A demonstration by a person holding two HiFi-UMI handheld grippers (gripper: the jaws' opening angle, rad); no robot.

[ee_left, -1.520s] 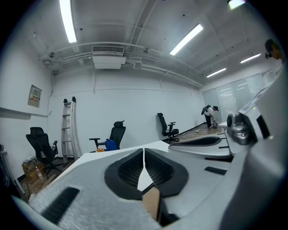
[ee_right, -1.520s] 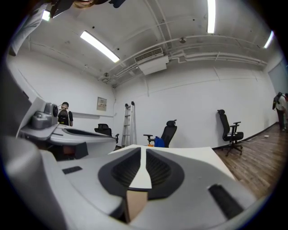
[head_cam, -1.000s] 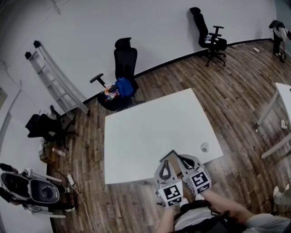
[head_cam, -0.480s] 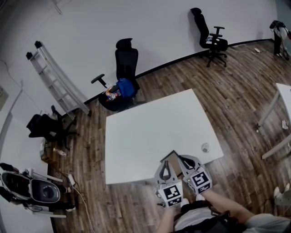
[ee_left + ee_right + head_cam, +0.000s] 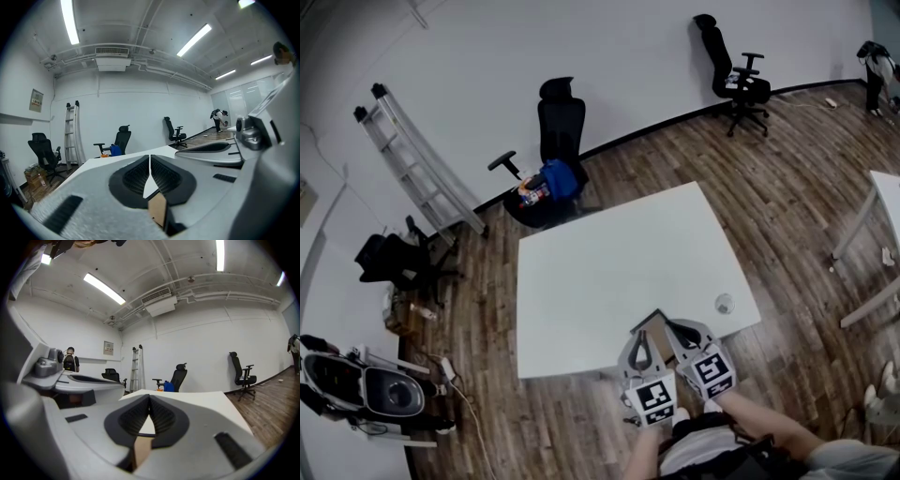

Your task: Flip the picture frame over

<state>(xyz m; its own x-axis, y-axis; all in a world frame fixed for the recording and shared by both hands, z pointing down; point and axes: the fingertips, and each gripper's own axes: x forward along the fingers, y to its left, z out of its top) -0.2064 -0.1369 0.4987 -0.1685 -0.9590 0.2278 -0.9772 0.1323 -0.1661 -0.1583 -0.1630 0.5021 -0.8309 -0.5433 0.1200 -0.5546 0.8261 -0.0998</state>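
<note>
The picture frame (image 5: 653,323) is small, with a brown backing and a dark rim. It is held tilted over the near edge of the white table (image 5: 609,272), its brown back facing up. My left gripper (image 5: 641,339) pinches its near left side and my right gripper (image 5: 678,334) its near right side. In the left gripper view the left gripper (image 5: 150,158) is shut, with the brown board (image 5: 158,209) wedged low between its pads. The right gripper view shows the right gripper (image 5: 149,398) shut the same way on the brown board (image 5: 141,451).
A small round object (image 5: 724,303) lies near the table's right front corner. A black office chair (image 5: 558,122) with a blue bag stands behind the table, and another chair (image 5: 733,67) stands by the wall. A ladder (image 5: 412,159) leans at the left. A second table (image 5: 886,202) is at the right.
</note>
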